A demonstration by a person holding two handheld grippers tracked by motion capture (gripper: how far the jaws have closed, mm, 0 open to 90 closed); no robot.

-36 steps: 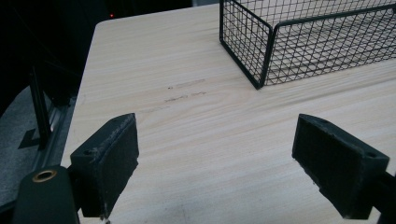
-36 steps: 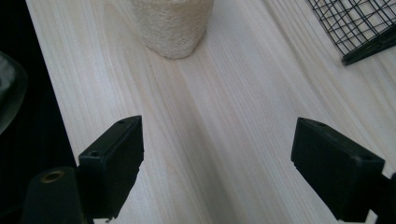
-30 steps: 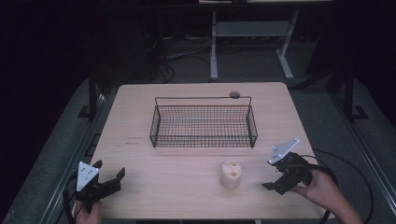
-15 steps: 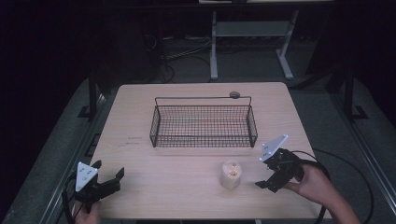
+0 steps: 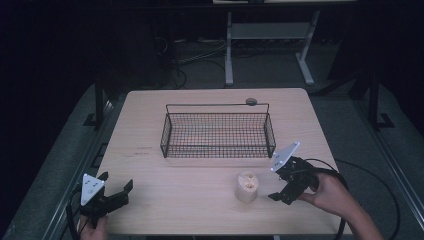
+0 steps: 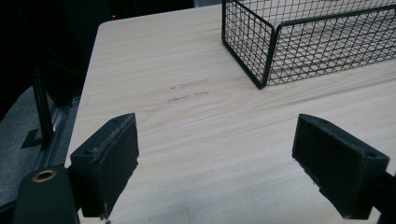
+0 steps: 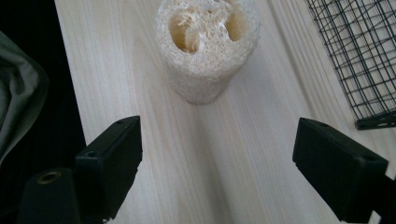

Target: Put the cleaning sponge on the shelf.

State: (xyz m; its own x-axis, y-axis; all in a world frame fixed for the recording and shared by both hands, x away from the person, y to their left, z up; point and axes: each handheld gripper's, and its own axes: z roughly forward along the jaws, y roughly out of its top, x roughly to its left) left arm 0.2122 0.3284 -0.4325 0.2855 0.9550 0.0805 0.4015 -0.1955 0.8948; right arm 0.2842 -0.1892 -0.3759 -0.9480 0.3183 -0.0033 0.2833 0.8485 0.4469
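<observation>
A pale loofah piece stands upright on the wooden table, in front of the black wire basket. My right gripper is open just right of the loofah, jaws pointed at it. In the right gripper view the loofah stands ahead of the wide-apart jaws, not between them. My left gripper rests open at the table's front left corner, nothing between its pads. The basket's corner lies ahead of it to the right.
A small round dark object sits at the table's back edge behind the basket. A metal stand and cables are on the dark floor beyond. The table's left edge drops off beside my left gripper.
My right gripper has moved left toward the loofah and turned its jaws at it. The left gripper has stayed put.
</observation>
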